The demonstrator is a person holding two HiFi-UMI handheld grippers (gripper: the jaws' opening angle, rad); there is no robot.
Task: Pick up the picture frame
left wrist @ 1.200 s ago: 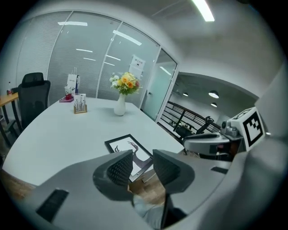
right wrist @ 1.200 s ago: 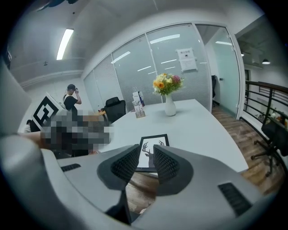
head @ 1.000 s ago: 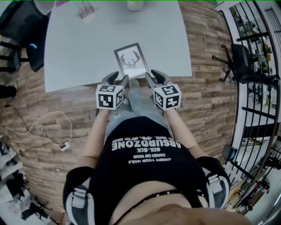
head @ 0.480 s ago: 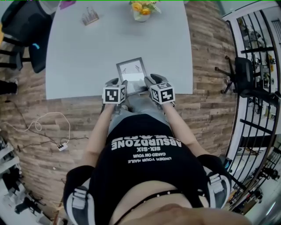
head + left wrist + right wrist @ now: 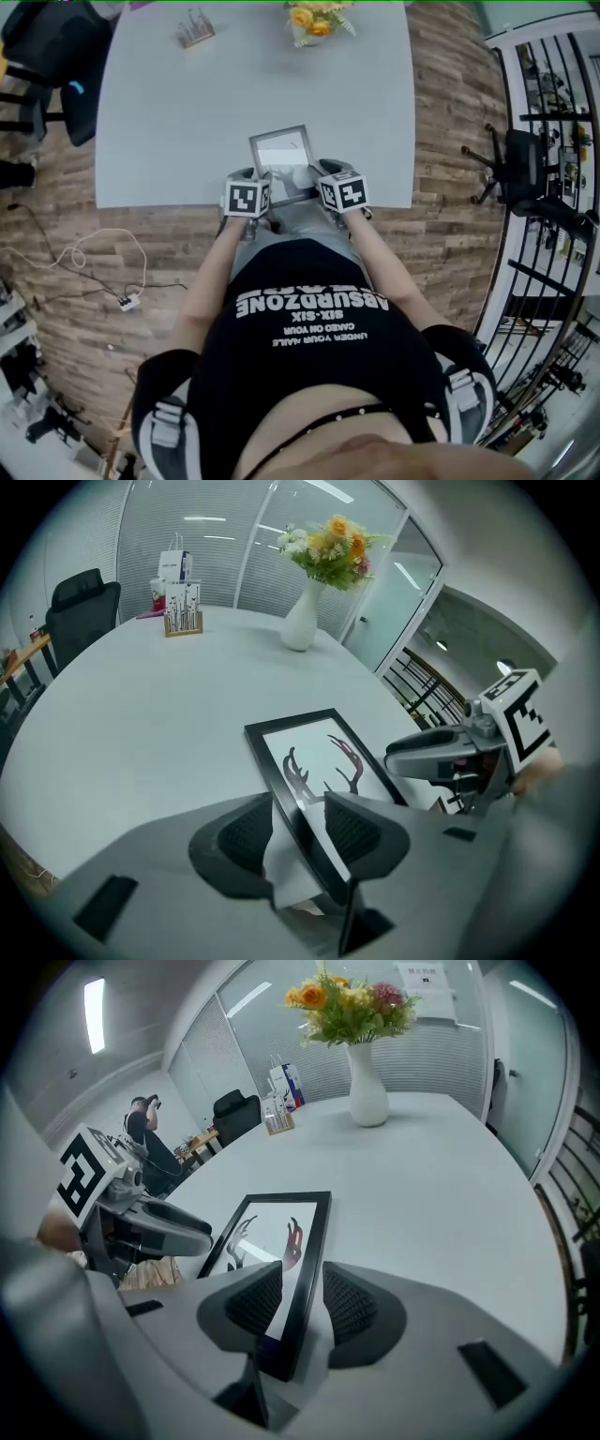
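Lowered flat onto the table's (image 5: 169, 112) near edge is the frame (image 5: 281, 152). Right claw (image 5: 302, 1274) was just opened around it; left claw (image 5: 300, 803) is open too. Both should be shut evenly before lifting.

A pale grey rounded table (image 5: 187, 112) stands on a brown wood-plank floor (image 5: 450, 141), with a black office chair (image 5: 37, 56) at its far left corner. Glass partition walls with blinds (image 5: 216, 555) close the room beyond, a ceiling strip light (image 5: 94, 1002) glows overhead, and a black metal railing (image 5: 417, 682) runs off to the right.
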